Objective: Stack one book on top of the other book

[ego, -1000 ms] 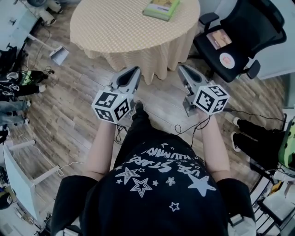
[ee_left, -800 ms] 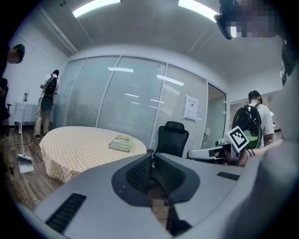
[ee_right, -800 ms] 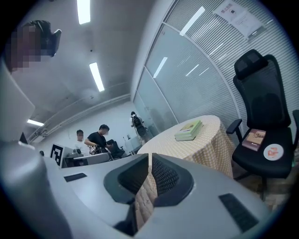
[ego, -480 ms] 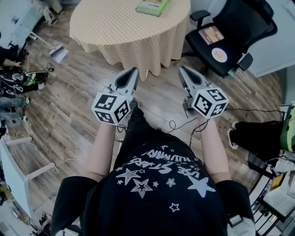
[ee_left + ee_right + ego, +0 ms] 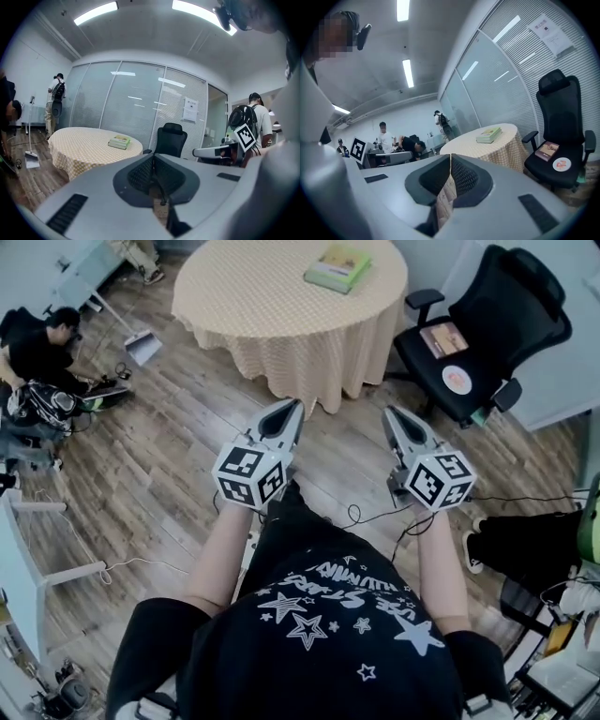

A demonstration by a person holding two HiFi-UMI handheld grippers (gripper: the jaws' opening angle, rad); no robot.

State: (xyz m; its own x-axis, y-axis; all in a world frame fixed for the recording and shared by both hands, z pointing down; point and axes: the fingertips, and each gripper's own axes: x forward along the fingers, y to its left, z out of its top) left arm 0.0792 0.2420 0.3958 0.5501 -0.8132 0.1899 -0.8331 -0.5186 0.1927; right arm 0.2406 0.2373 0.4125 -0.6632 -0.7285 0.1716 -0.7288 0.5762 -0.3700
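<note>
A round table [image 5: 262, 306] in a checked cloth stands beside a black chair [image 5: 511, 296]. Short of both, the left gripper [image 5: 289, 413] and right gripper [image 5: 394, 418] are fully closed, holding nothing. A green book [image 5: 337, 267] lies on the table, and another book [image 5: 443, 338] on the chair seat.
</note>
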